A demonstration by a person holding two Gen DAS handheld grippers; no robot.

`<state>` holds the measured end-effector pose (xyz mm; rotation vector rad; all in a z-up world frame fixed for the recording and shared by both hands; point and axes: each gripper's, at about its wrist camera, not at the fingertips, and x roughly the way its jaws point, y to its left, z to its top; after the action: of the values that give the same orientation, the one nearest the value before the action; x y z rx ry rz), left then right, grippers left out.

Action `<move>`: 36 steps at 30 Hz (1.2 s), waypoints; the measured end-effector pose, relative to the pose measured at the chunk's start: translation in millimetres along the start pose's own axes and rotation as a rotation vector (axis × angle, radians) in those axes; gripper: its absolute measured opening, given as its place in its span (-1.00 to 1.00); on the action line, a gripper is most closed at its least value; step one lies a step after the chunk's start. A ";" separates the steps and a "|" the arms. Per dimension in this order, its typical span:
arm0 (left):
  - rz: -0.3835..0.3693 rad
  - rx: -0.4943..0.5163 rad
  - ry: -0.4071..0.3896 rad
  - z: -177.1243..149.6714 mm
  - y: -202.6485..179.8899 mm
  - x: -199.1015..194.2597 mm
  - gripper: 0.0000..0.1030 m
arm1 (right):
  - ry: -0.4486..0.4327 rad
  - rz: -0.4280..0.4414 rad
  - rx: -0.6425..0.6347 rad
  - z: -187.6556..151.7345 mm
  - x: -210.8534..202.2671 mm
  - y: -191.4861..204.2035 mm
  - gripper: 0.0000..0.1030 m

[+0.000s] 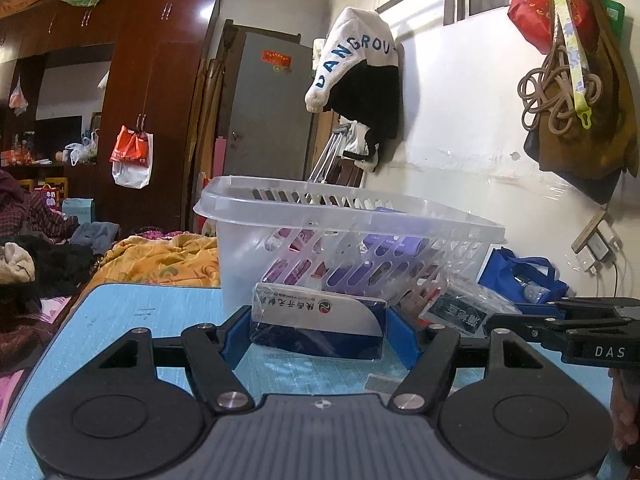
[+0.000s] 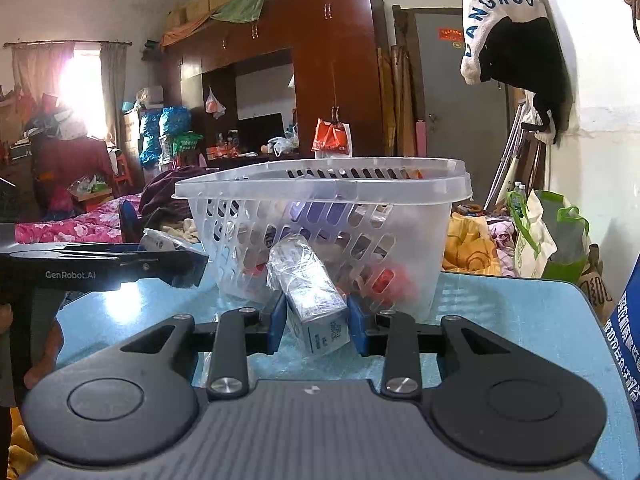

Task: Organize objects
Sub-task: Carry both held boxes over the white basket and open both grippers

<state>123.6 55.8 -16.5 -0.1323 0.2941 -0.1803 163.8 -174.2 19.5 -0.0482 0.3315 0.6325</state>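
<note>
My left gripper (image 1: 318,340) is shut on a blue and white box (image 1: 316,320) wrapped in clear film, its blue pads pressed on both sides. The box sits just in front of a clear slotted plastic basket (image 1: 348,216) on the light blue table (image 1: 160,308). In the right wrist view my right gripper (image 2: 317,326) is shut on a small silver and white film-wrapped box (image 2: 316,304), tilted, close to the basket (image 2: 320,184). The basket holds several purple and red items. Each gripper shows in the other's view: the right one (image 1: 490,322) at the right, the left one (image 2: 192,268) at the left.
A bed with an orange blanket (image 1: 160,252) lies beyond the table's left side. A blue bag (image 1: 520,276) stands by the wall on the right, under a power strip (image 1: 596,252). A person's hand (image 2: 40,360) holds the left gripper's handle. Shopping bags (image 2: 552,236) stand behind the table.
</note>
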 end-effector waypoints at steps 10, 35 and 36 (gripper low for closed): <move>-0.005 0.016 -0.037 0.0 -2.2 -6.8 0.43 | -0.030 0.007 -0.003 -0.8 -5.4 1.2 -0.30; -0.076 0.010 -0.139 73.2 -10.8 -32.9 0.43 | -0.124 -0.015 -0.004 65.9 -39.7 13.0 -0.30; -0.065 -0.010 -0.121 83.3 -11.5 -25.8 0.43 | -0.124 -0.042 -0.010 77.8 -33.2 12.2 -0.31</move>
<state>122.5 58.2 71.4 -0.1618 0.1699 -0.2348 154.0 -172.1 104.4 -0.0248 0.2067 0.5931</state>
